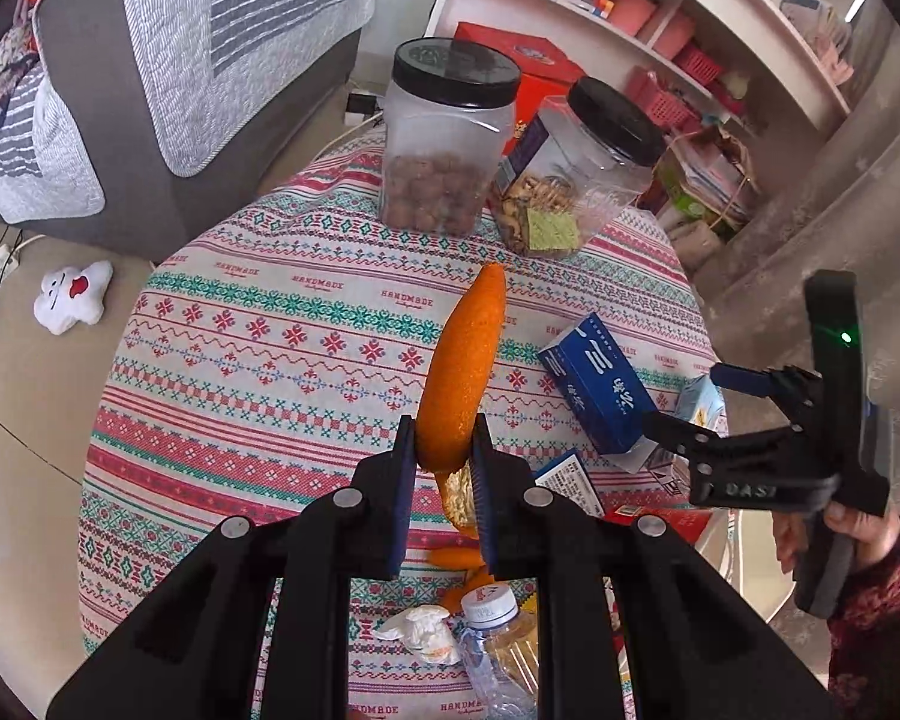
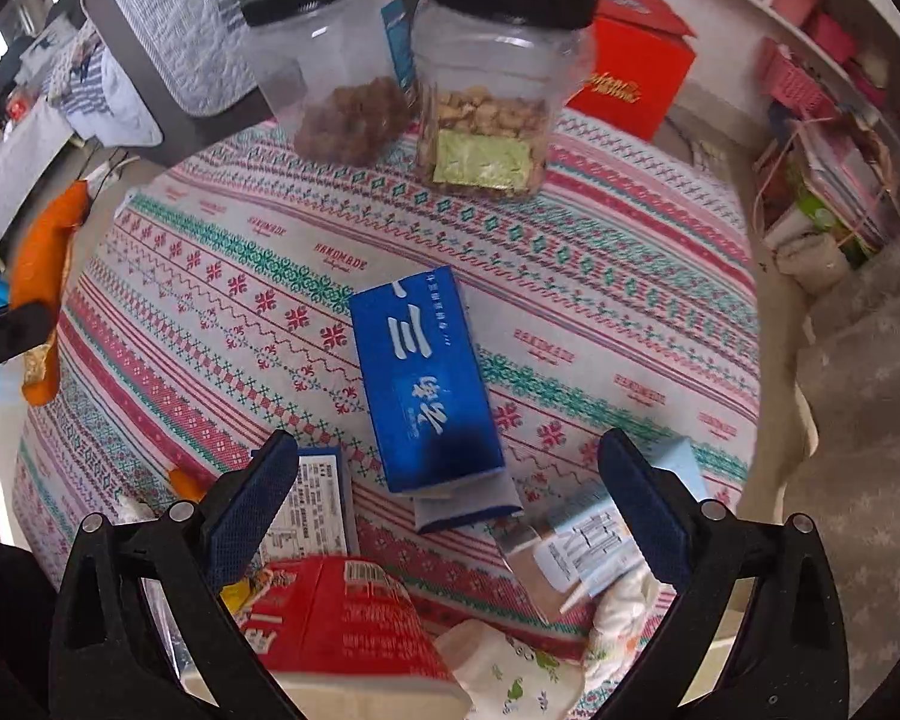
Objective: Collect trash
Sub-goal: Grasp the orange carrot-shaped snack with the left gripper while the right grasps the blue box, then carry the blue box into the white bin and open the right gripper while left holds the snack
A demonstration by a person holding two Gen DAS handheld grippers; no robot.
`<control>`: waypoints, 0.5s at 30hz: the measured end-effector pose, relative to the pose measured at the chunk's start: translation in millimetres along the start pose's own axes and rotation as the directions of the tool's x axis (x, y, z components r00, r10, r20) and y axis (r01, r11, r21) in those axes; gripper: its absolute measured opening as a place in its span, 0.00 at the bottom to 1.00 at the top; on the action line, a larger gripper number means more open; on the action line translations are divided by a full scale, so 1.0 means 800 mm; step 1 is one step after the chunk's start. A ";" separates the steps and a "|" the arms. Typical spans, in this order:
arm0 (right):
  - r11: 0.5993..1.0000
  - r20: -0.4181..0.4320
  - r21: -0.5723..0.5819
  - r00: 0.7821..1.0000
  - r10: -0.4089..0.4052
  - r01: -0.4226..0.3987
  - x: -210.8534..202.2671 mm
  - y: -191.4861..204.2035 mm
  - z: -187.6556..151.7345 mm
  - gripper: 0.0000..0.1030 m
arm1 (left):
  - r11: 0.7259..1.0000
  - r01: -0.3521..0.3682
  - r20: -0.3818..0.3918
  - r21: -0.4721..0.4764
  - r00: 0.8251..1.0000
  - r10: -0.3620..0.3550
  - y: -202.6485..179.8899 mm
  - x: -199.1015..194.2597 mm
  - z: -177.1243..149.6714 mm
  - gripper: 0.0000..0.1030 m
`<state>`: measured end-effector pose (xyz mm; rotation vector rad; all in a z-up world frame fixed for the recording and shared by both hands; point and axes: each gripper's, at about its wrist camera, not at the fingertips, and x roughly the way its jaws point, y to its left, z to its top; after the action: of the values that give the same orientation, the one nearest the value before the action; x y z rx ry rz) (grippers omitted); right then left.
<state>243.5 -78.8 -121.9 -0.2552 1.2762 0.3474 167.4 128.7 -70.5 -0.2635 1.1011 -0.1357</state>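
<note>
- Left gripper point(image 1: 444, 456) clamps a long curled orange peel point(image 1: 465, 360), lifted above the round patterned tablecloth table point(image 1: 240, 360)
- Right gripper point(image 2: 444, 516) gapes wide, empty, above a blue rectangular carton point(image 2: 426, 384) near the table's near edge
- Cartons, crumpled tissue point(image 1: 420, 630) and a clear plastic bottle point(image 1: 498, 642) remain uncollected; task looks early

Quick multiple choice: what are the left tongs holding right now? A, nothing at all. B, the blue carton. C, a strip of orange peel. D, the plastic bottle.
C: in the left wrist view the left tongs are closed on the orange peel, which is lifted above the tablecloth, while the blue carton lies apart on the cloth.
</note>
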 end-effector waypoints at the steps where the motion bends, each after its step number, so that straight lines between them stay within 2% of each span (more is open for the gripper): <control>1: 1.000 -0.024 0.000 1.000 0.015 -0.015 0.011 0.003 0.006 0.87 | 1.000 -0.007 -0.004 -0.006 1.000 0.007 0.005 0.002 0.000 0.17; 5: 1.000 -0.089 -0.026 0.996 0.001 -0.004 0.047 0.013 0.021 0.87 | 1.000 -0.016 -0.016 -0.014 1.000 0.016 0.018 0.009 -0.002 0.17; 7: 0.999 -0.106 -0.035 0.994 0.005 -0.009 0.056 0.013 0.024 0.83 | 1.000 -0.017 -0.017 -0.014 1.000 0.017 0.019 0.012 -0.001 0.17; 8: 0.999 -0.112 -0.037 0.994 0.007 -0.012 0.059 0.013 0.025 0.80 | 1.000 -0.017 -0.017 -0.017 1.000 0.017 0.020 0.012 -0.001 0.18; 10: 0.999 -0.126 -0.031 0.992 0.004 -0.008 0.066 0.010 0.026 0.66 | 1.000 -0.022 -0.018 -0.020 1.000 0.021 0.022 0.013 -0.001 0.18; 11: 1.000 -0.135 -0.029 0.991 -0.003 -0.001 0.070 0.008 0.026 0.56 | 0.999 -0.024 -0.022 -0.021 0.999 0.023 0.023 0.015 -0.001 0.18; 15: 0.999 -0.087 -0.029 0.996 -0.025 0.022 0.062 0.009 0.019 0.54 | 0.999 -0.030 -0.029 -0.035 0.999 0.029 0.026 0.019 0.000 0.18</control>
<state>266.5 -61.2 -165.4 -0.3115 1.3538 0.3371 174.1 145.4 -89.3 -0.2777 1.1358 -0.0938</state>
